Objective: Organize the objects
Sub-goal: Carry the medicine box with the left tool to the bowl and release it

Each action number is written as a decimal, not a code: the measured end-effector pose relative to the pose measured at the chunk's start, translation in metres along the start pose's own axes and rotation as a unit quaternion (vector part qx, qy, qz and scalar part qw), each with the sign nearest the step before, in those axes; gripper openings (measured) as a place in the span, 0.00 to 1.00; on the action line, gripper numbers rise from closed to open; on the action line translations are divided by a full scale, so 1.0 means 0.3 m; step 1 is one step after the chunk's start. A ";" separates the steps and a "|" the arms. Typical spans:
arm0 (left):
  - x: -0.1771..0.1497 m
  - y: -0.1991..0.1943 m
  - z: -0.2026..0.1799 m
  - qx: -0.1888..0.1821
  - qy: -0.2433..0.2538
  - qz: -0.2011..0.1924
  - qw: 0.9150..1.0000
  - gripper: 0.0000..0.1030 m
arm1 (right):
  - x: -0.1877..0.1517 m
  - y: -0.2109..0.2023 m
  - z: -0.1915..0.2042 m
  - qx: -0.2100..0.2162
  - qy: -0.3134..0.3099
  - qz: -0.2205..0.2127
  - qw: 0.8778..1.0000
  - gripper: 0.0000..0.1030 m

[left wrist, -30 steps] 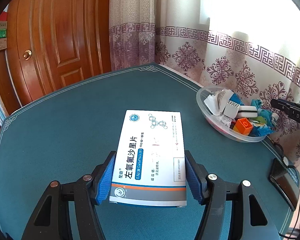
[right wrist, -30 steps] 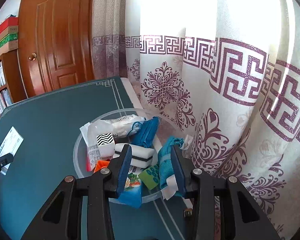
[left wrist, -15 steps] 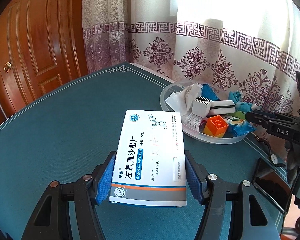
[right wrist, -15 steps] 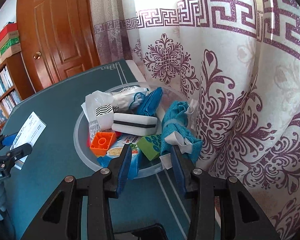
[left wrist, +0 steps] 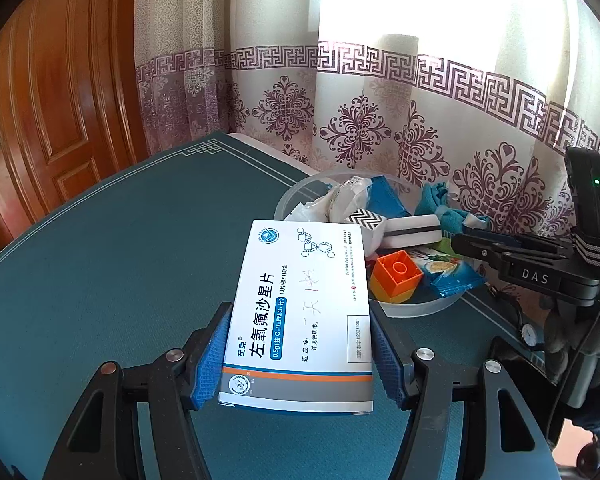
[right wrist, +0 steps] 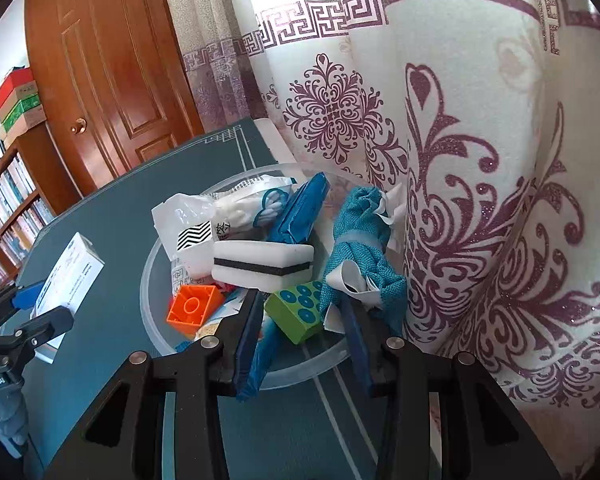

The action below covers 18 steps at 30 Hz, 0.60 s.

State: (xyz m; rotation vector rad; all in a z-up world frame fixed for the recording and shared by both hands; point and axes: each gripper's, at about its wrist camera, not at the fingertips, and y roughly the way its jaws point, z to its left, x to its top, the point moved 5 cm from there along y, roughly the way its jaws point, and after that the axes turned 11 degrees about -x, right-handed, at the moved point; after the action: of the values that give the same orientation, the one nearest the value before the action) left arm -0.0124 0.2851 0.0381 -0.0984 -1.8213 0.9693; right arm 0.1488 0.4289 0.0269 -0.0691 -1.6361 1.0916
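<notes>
My left gripper [left wrist: 299, 322] is shut on a white medicine box [left wrist: 300, 312] with blue print, held flat above the teal table just short of a clear plastic bowl [left wrist: 412, 308]. The bowl holds an orange block [left wrist: 396, 276], a white sponge with a black stripe [right wrist: 262, 264], a green block [right wrist: 296, 312], a teal cloth [right wrist: 360, 248] and wrapped packets. My right gripper [right wrist: 302, 316] hovers open over the bowl's near rim [right wrist: 300, 372]; the green block shows between its fingers, untouched. From the right wrist view, the left gripper [right wrist: 44, 308] with the box sits at the left.
A patterned curtain [left wrist: 380, 120] hangs right behind the bowl, along the table's far edge. A wooden door [left wrist: 40, 100] stands at the left and a bookshelf [right wrist: 8, 200] beyond it. A dark flat device [left wrist: 512, 356] lies by the table's right edge.
The left gripper has carried the box across the table up to the bowl. The right gripper has sunk towards the bowl's near rim, its jaws unchanged.
</notes>
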 end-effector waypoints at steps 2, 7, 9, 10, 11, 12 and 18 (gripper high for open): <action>0.030 0.021 -0.028 -0.008 0.008 -0.001 1.000 0.65 | -0.009 -0.035 -0.004 -0.005 -0.005 -0.013 1.000 0.41; 0.107 0.081 -0.091 -0.033 0.014 -0.004 0.999 0.65 | -0.032 -0.107 -0.020 -0.011 -0.007 -0.040 0.999 0.41; 0.136 0.111 -0.112 -0.043 0.013 -0.002 0.999 0.65 | -0.040 -0.122 -0.021 -0.013 -0.012 -0.045 0.999 0.41; 0.151 0.128 -0.121 -0.048 0.012 0.000 0.999 0.65 | -0.043 -0.127 -0.021 -0.014 -0.014 -0.048 0.999 0.41; 0.166 0.145 -0.128 -0.052 0.010 0.002 0.999 0.65 | -0.045 -0.133 -0.021 -0.015 -0.016 -0.051 0.998 0.41; 0.179 0.161 -0.134 -0.056 0.008 0.005 0.998 0.66 | -0.047 -0.138 -0.021 -0.015 -0.016 -0.054 0.998 0.41; 0.239 0.246 -0.178 -0.067 0.017 0.012 0.998 0.66 | -0.052 -0.138 -0.016 -0.006 -0.013 -0.057 0.998 0.42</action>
State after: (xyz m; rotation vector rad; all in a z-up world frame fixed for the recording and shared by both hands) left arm -0.0289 0.3989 0.0513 -0.2186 -1.8564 0.8578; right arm 0.1780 0.3994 0.0429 0.0299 -1.6484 1.0005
